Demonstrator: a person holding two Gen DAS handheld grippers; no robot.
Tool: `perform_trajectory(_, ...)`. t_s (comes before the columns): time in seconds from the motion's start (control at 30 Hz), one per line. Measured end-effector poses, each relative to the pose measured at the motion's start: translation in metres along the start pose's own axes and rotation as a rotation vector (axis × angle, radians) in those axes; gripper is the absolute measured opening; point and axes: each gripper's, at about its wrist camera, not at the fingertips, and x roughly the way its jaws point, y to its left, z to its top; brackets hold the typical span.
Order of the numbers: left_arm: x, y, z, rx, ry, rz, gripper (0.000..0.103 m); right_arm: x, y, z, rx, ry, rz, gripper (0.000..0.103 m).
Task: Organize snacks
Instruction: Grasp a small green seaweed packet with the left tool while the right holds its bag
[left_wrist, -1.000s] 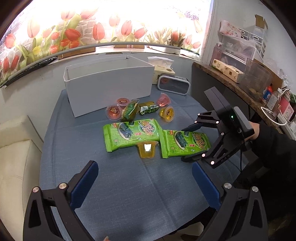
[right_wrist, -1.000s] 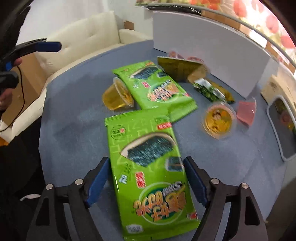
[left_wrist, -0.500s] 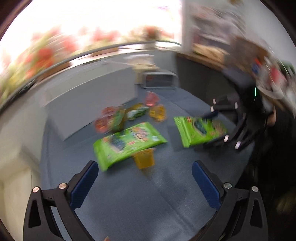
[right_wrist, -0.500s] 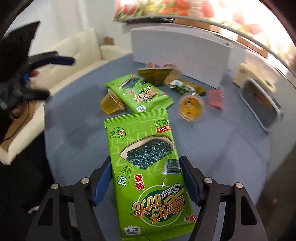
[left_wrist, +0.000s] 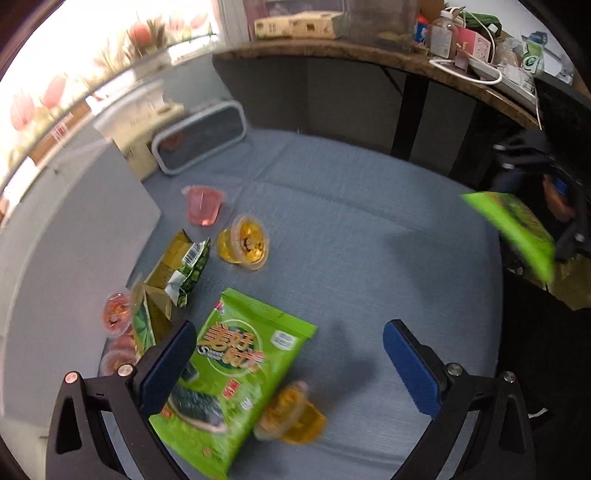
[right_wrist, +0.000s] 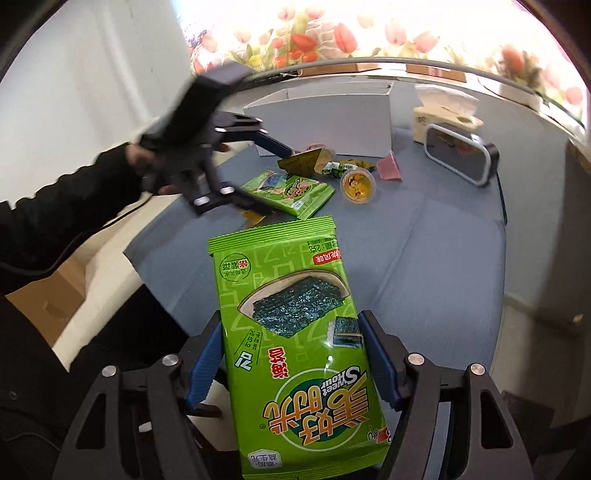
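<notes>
My right gripper is shut on a green seaweed packet and holds it in the air above the near table edge; the packet also shows at the right of the left wrist view. My left gripper is open, low over a second green seaweed packet and an orange jelly cup. Further off lie a yellow jelly cup, a pink jelly cup, small green snack packs and red jelly cups. A white box stands behind the snacks.
A grey-rimmed container and a tissue box stand at the back of the blue-grey table. A cluttered wooden shelf runs beyond the table. A white sofa lies beside the table.
My right gripper has lifted the seaweed packet off the table and pulled it back. My left gripper has swung in over the second packet and the orange jelly cup.
</notes>
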Motion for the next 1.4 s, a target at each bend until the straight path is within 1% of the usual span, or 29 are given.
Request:
perform_trajectory(0.07,0.007,0.010,-0.001,-0.010,0.027,-0.003,0.103,-0.007,0.002,-0.007,0.022,-0.011,0.008,0.075)
perform_trajectory(0.13,0.005,0.018,-0.005,-0.037,0.018,0.010,0.103,-0.007,0.002,-0.010,0.043,-0.020,0.016,0.075)
perform_trajectory(0.27,-0.005,0.034,-0.025,-0.094,0.006,-0.016,0.103,-0.003,0.002,-0.015,0.070,-0.021,0.031,0.075)
perform_trajectory(0.33,-0.005,0.034,-0.034,-0.095,0.027,-0.010,0.103,0.004,0.001,-0.012,0.066,-0.009,0.029,0.075)
perform_trajectory(0.4,-0.007,0.034,-0.042,-0.089,0.025,0.008,0.103,0.008,0.001,-0.010,0.069,-0.003,0.035,0.075)
perform_trajectory(0.5,-0.010,0.041,-0.052,-0.122,0.008,0.001,0.103,0.012,0.004,-0.007,0.055,-0.003,0.048,0.075)
perform_trajectory(0.53,-0.009,0.044,-0.053,-0.137,0.013,-0.006,0.103,0.013,0.006,-0.006,0.048,-0.003,0.054,0.075)
perform_trajectory(0.6,-0.002,0.046,-0.050,-0.133,0.029,-0.003,0.103,0.014,0.009,-0.004,0.043,-0.005,0.060,0.075)
perform_trajectory(0.7,0.014,0.039,-0.041,-0.098,0.071,-0.031,0.103,0.013,0.013,-0.004,0.042,-0.013,0.066,0.075)
perform_trajectory(0.8,0.030,0.035,-0.032,-0.068,0.098,-0.005,0.103,0.011,0.013,-0.004,0.049,-0.019,0.070,0.075)
perform_trajectory(0.87,0.036,0.039,-0.028,-0.081,0.107,-0.003,0.103,0.010,0.011,-0.005,0.061,-0.019,0.068,0.075)
perform_trajectory(0.93,0.042,0.046,-0.026,-0.109,0.121,-0.021,0.103,0.010,0.010,-0.006,0.069,-0.018,0.067,0.075)
perform_trajectory(1.0,0.043,0.050,-0.024,-0.125,0.115,-0.024,0.103,0.008,0.010,-0.006,0.073,-0.023,0.074,0.075)
perform_trajectory(1.07,0.045,0.057,-0.024,-0.165,0.117,-0.040,0.102,0.008,0.010,-0.006,0.071,-0.025,0.073,0.075)
perform_trajectory(1.13,0.044,0.057,-0.026,-0.166,0.117,-0.033,0.101,0.008,0.009,-0.007,0.068,-0.026,0.078,0.075)
perform_trajectory(1.17,0.043,0.056,-0.027,-0.159,0.120,-0.023,0.096,0.009,0.009,-0.007,0.070,-0.025,0.080,0.075)
perform_trajectory(1.2,0.041,0.056,-0.028,-0.157,0.120,-0.013,0.089,0.010,0.008,-0.007,0.072,-0.023,0.085,0.075)
perform_trajectory(1.33,0.027,0.064,-0.032,-0.201,0.083,-0.036,0.087,0.012,0.008,-0.006,0.066,-0.027,0.096,0.075)
perform_trajectory(1.4,0.020,0.064,-0.034,-0.207,0.066,-0.019,0.086,0.012,0.008,-0.005,0.061,-0.028,0.094,0.075)
